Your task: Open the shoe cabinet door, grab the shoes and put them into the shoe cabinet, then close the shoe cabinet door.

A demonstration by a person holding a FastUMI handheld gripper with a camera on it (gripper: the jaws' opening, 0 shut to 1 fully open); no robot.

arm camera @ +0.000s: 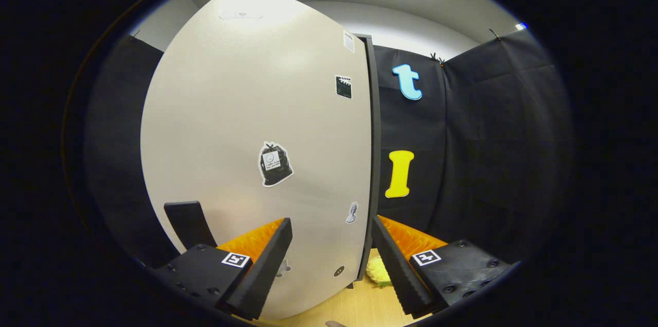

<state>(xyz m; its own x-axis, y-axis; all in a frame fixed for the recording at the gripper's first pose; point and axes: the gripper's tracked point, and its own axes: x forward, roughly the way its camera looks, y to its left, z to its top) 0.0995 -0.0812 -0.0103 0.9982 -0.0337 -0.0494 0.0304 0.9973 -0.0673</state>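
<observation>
The gripper (329, 244) stands wide, empty, straddling the flat beige sticker-dotted cabinet door's (247, 126) edge; a yellow fuzzy shoe (378, 270) at one o'clock.

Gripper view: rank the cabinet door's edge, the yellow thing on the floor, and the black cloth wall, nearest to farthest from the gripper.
From the open gripper:
1. Cabinet door: its edge stands between the fingers, closest.
2. Yellow thing: on the wooden floor, just past the door's edge, beside the right finger.
3. Black cloth wall: beyond both, farthest.
</observation>
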